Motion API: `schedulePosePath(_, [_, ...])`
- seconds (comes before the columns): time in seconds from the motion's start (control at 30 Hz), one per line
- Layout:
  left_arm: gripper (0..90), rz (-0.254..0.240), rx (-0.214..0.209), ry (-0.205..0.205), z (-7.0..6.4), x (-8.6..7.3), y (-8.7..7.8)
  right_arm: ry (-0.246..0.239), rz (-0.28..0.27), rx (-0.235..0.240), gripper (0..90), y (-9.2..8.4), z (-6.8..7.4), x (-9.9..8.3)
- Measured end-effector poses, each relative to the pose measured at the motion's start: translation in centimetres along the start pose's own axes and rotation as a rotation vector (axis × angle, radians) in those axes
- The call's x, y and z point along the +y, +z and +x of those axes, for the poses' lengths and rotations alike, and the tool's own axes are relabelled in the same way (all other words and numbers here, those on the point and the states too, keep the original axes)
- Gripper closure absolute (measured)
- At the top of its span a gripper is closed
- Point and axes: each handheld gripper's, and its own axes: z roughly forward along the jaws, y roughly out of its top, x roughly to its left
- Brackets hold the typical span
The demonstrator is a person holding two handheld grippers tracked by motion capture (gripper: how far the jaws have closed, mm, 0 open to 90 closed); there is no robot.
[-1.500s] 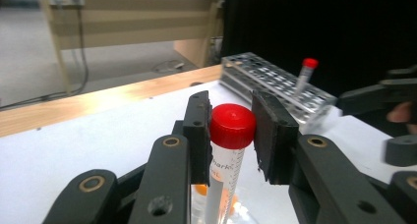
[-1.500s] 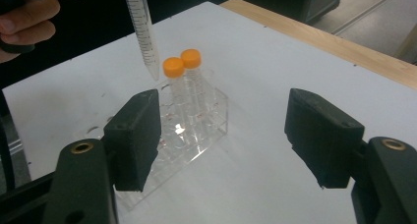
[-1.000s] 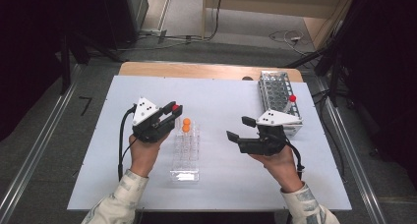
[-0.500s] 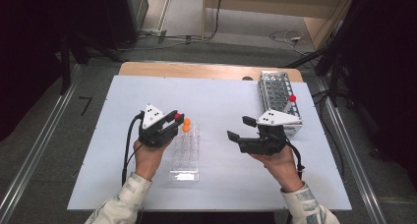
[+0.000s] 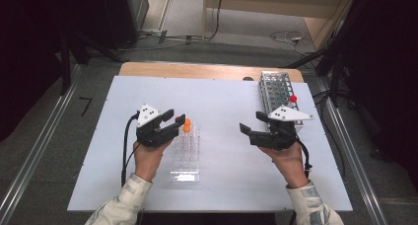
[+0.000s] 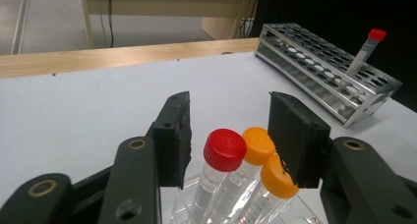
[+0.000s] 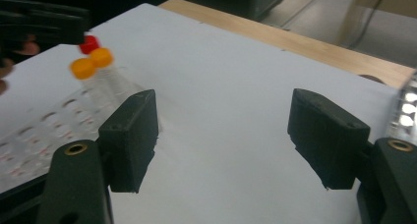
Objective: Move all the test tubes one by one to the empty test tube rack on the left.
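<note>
The right tongs (image 7: 223, 140) stand wide apart over the white table (image 7: 231, 86), nothing between them.

In the left gripper view, the picture's bottom edge cuts off the three capped tubes (image 6: 231, 184); their clear rack (image 7: 44, 130) blurs in the right gripper view.

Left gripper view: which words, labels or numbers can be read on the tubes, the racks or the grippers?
None can be read.
Red-capped tube: faint grey print on its wall, too blurred to read.
Orange-capped tubes: fine marks on the wall, too small to read.
Metal rack: no text seen.
Left gripper fingers: no text seen.
</note>
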Motion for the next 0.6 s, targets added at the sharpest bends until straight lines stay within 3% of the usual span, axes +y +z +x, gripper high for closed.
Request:
schedulePosePath(0.2, [38.1,-0.004,0.015,-0.004,-0.2,0.2,-0.1,0.065,-0.003,-0.154,25.9,0.0,-3.3,-1.0])
schedulePosePath(0.37, [34.7,-0.002,0.008,0.007,-0.5,0.4,-0.1,0.107,-0.012,-0.298,26.5,-0.4,-6.2,-1.9])
schedulePosePath(0.5, [34.7,-0.005,0.004,0.008,-0.7,0.5,-0.2,0.145,-0.016,-0.385,27.2,-0.4,-8.4,-2.5])
schedulePosePath(0.6, [34.8,-0.006,-0.001,0.006,-0.7,0.5,-0.2,0.173,0.0,-0.416,29.3,0.0,-9.9,-2.9])
